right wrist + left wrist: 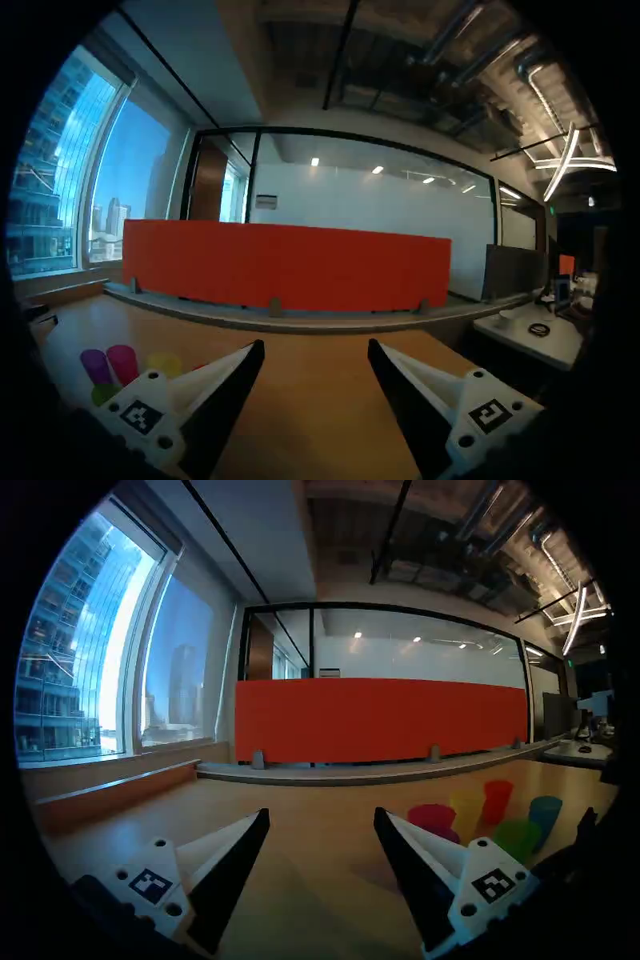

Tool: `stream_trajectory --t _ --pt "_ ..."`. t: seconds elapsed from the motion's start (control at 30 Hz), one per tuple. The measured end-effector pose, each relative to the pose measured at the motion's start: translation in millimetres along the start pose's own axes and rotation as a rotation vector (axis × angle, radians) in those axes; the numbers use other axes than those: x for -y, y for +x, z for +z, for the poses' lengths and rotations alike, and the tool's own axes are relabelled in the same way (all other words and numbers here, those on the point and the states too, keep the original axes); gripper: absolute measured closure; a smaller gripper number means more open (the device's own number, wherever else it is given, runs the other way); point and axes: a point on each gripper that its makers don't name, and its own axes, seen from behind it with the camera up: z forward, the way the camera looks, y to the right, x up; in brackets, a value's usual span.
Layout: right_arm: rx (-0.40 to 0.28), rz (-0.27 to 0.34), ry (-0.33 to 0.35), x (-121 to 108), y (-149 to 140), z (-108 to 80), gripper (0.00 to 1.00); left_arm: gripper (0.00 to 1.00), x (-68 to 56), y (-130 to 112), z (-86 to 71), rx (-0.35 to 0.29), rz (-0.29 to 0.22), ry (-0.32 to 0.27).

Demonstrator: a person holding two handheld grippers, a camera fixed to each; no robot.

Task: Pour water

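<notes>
The left gripper [321, 812] is wide open and holds nothing. The right gripper [314, 342] is wide open too, and empty. The cups [466, 810] stand in a bunch on the smooth wooden table [320, 896]. They are at the lower right of the left gripper view, just past that gripper's right finger. In the right gripper view they sit small at the lower left. They stand straight up, round and bright, like plastic. The left gripper looks nearer to them.
</notes>
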Motion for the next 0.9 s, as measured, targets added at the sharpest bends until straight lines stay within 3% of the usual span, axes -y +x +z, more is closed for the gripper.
stream_trajectory --t 0.37,0.9 --pt "-0.003 0.004 0.001 -0.7 1.1 -2.4 0.0 0.03 1.9 -10.2 3.6 0.041 0.002 0.006" --pt "-0.01 0.004 0.021 1.6 1.6 -4.2 0.0 0.03 -1.7 -11.9 4.5 0.045 0.003 -0.011"
